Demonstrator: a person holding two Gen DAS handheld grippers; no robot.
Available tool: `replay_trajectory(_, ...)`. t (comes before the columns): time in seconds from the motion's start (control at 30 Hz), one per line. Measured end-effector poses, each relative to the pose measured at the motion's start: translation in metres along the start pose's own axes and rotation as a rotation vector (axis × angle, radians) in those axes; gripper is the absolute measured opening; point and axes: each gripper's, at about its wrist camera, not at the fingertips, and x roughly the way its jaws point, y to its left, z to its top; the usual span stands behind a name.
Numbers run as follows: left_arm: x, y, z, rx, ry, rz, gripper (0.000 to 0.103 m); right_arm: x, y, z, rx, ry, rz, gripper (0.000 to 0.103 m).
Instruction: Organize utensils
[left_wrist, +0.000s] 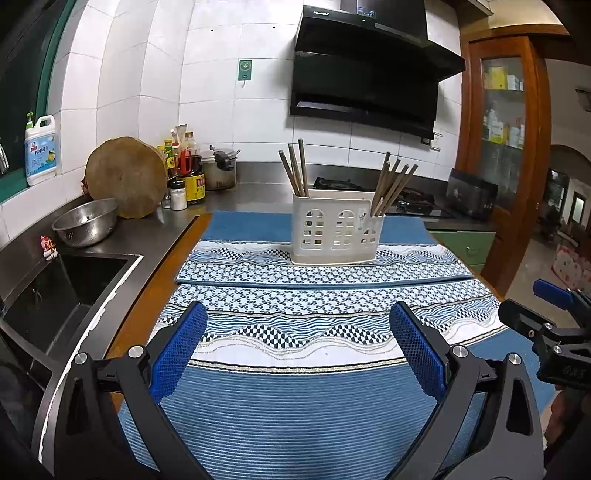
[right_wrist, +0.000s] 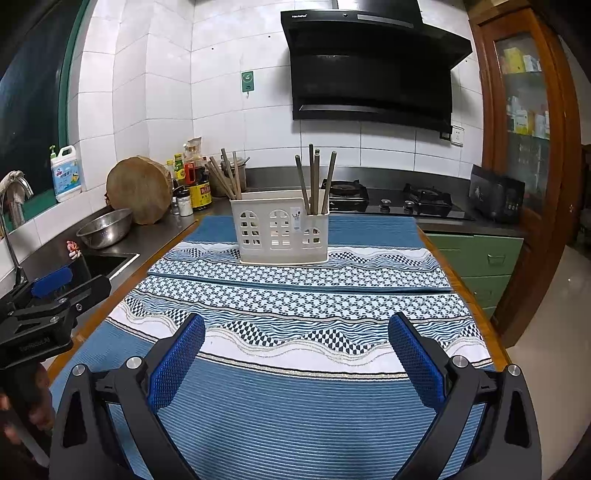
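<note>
— Where are your claws?
— My left claw (left_wrist: 297, 334) and right claw (right_wrist: 295, 341) hang released over blue patterned mats (right_wrist: 295, 406) on the tabletop (right_wrist: 496, 343).
— And the utensils?
— Chopsticks (right_wrist: 316, 177) stand in a white holder (right_wrist: 282, 230) on the far mat, left and right compartments. Steel sink (left_wrist: 55, 291), tiled wall, black hood (right_wrist: 369, 70) beyond.

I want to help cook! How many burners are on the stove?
2. One burner sits behind the white utensil holder; the other is to its right. The holder could hide more.
</note>
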Motion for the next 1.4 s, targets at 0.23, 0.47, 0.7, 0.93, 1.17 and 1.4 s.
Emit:
replay_trajectory(0.23, -0.0004, 0.0024, 0.0009, -0.002, -0.002, 0.003, 0.098, -0.0002, 0.001, 0.0007, -0.002, 0.001, -0.001, 0.096)
replay_trajectory(0.47, 0.0003, 0.0028, 0.0017, 0.003, 0.002, 0.002, 0.098, 0.0002, -0.0001, 0.0012, 0.004, 0.001, -0.002, 0.096)
replay_trajectory(0.7, 0.0007, 0.0006, -0.0012, 0.014, 0.012, -0.003, 0.098, 0.0008, -0.0008, 0.0014, 0.002, 0.004, -0.003, 0.096)
replay_trajectory(0.93, 0.0023, -0.0022, -0.0032, 0.027, 0.021, -0.006, 0.098, 0.0023, -0.0001, 0.0002, 0.002, 0.01, -0.002, 0.096)
replay_trajectory(1.17, 0.004, 0.0004, -0.0051, 0.028, 0.027, -0.004, 0.098, 0.0036, -0.0018, -0.0009, 0.003, 0.014, -0.005, 0.096)
replay_trajectory(1.4, 0.0046, -0.0011, -0.0047, 0.032, 0.036, -0.016, 0.098, 0.0047, -0.0024, -0.0029, 0.006, 0.018, -0.008, 0.096)
